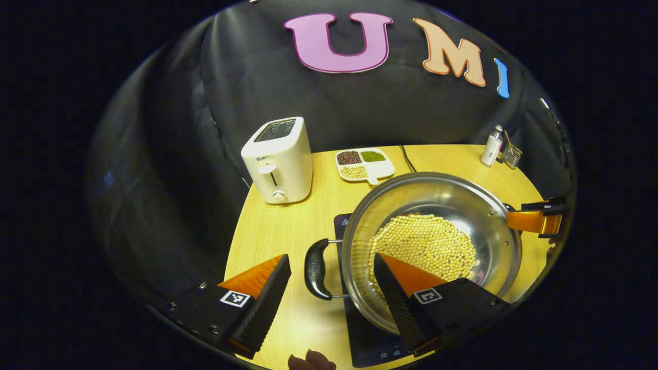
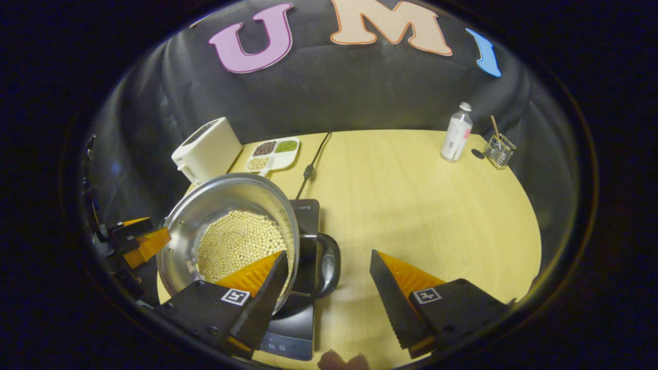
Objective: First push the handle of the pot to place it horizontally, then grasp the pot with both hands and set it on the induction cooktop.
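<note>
The steel pot point(image 1: 437, 198), with pale beans point(image 1: 426, 244) in its bottom, is over the black induction cooktop point(image 1: 367, 334). I cannot tell whether it rests on it. Its handles point left and right. My left gripper point(image 1: 331, 280) is open, and the pot's black left handle point(image 1: 316, 270) lies between the fingers without touching them. My right gripper point(image 2: 329, 282) is also open, its fingers apart on either side of the right handle point(image 2: 328, 264). The right gripper point(image 1: 537, 220) shows at the pot's far side in the left gripper view. The left gripper point(image 2: 139, 239) shows beyond the pot point(image 2: 226, 200) in the right gripper view.
A white toaster point(image 1: 277, 159) and a divided dish of beans point(image 1: 365, 163) stand behind the pot. The cooktop's cable point(image 2: 313, 156) runs to the back edge. A bottle point(image 2: 456, 132) and a small wire holder point(image 2: 498, 150) stand far right. Bare yellow table point(image 2: 437, 205) spreads right of the cooktop.
</note>
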A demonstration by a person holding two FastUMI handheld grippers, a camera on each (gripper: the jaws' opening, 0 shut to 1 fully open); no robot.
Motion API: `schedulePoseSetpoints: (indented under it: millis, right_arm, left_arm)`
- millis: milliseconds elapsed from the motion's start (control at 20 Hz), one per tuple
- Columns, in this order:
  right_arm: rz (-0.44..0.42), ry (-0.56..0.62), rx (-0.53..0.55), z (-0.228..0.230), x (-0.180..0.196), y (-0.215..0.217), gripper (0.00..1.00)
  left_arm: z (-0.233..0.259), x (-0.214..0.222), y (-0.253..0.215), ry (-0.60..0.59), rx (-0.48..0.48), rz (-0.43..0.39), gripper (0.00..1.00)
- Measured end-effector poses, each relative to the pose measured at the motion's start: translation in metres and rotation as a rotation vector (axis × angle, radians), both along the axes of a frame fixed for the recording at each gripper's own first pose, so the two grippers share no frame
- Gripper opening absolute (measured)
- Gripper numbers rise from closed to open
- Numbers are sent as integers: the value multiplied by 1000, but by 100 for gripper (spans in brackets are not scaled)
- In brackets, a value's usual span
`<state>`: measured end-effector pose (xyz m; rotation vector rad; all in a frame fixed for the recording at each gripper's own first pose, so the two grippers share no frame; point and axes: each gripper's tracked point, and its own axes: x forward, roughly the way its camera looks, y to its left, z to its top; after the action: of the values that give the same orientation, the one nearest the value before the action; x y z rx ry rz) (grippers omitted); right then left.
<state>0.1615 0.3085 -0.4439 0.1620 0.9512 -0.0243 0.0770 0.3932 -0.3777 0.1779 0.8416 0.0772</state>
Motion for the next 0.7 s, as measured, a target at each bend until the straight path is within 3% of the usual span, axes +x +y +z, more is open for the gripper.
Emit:
schedulePoseSetpoints:
  millis: [400, 700]
  right_arm:
    - [-8, -13, 13, 11, -22, -38, 99]
    - [23, -42, 6, 18, -57, -97, 96]
  left_arm:
    - [14, -11, -52, -21, -57, -27, 98]
    - [27, -33, -96, -34, -28, 11, 98]
